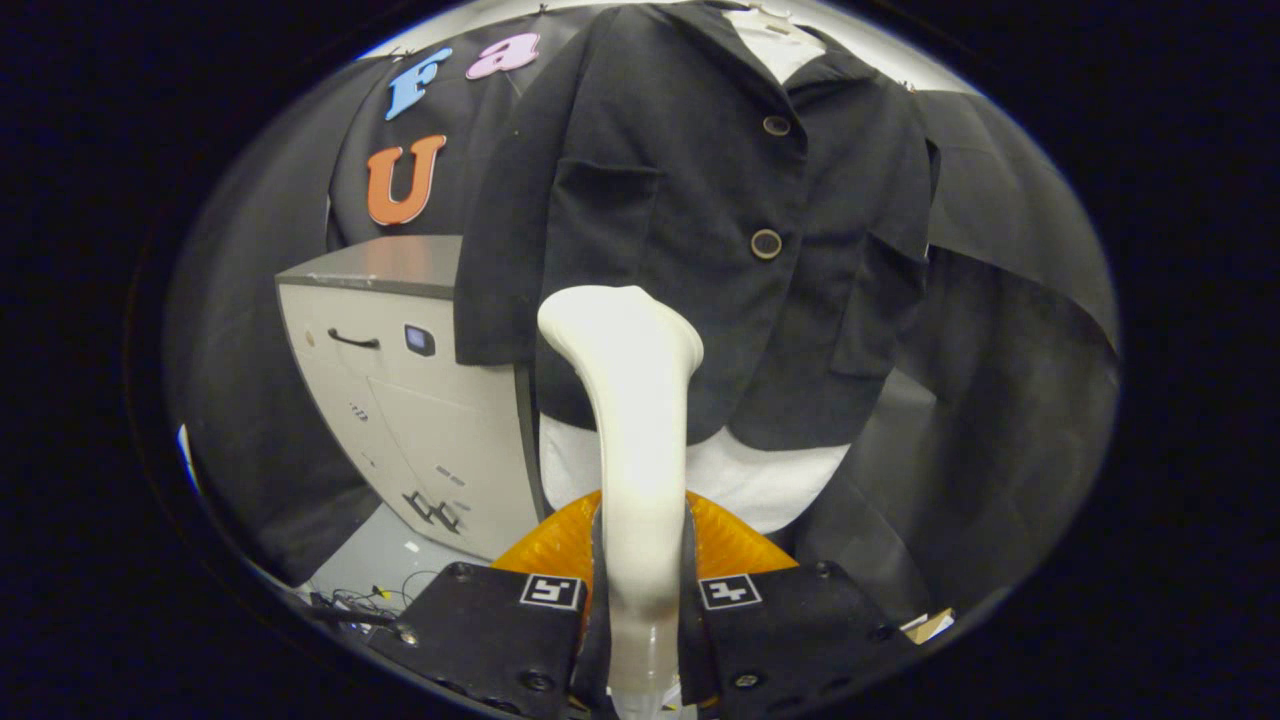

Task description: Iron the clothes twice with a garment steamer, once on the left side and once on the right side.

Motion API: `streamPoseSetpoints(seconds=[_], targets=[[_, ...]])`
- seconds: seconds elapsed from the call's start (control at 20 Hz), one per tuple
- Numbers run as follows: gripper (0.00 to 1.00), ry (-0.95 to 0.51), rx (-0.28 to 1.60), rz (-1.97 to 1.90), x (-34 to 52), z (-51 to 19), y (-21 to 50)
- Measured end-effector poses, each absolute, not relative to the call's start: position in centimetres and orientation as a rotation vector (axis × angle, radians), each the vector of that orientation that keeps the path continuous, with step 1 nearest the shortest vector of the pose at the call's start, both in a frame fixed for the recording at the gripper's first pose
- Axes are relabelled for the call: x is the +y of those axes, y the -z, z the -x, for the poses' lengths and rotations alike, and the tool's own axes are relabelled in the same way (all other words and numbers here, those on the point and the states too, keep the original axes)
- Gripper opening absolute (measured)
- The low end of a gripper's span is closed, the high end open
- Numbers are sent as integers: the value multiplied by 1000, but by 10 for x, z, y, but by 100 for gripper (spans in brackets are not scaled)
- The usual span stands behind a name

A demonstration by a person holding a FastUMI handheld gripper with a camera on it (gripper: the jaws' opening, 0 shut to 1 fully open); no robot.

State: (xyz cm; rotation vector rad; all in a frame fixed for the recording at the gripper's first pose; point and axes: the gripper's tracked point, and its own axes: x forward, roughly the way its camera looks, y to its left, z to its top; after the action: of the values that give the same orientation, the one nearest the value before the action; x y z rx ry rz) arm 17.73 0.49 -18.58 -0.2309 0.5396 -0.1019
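A black jacket [700, 200] with two buttons hangs upright over a white undergarment [745, 480], straight ahead of the fingers. The white garment steamer [630, 420] rises from between the fingers, its handle clamped low down and its head reaching the lower hem area of the jacket, left of the button line. My gripper [640, 600] is shut on the steamer's handle. Whether the steamer head touches the cloth I cannot tell.
A grey cabinet [400, 400] with a black handle stands left of the jacket, partly behind its sleeve. An orange ribbed thing [730, 540] sits just beyond the fingers, below the white undergarment. Cables lie on the floor [370, 575] by the cabinet's foot.
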Motion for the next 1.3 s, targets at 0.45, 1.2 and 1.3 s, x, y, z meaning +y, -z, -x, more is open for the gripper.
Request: streamPoseSetpoints(seconds=[0.45,1.2,1.3], targets=[[30,110,568,212,-4,-177,207],[29,111,231,120,-40,-152,-17],[30,135,178,97,-52,-158,-53]])
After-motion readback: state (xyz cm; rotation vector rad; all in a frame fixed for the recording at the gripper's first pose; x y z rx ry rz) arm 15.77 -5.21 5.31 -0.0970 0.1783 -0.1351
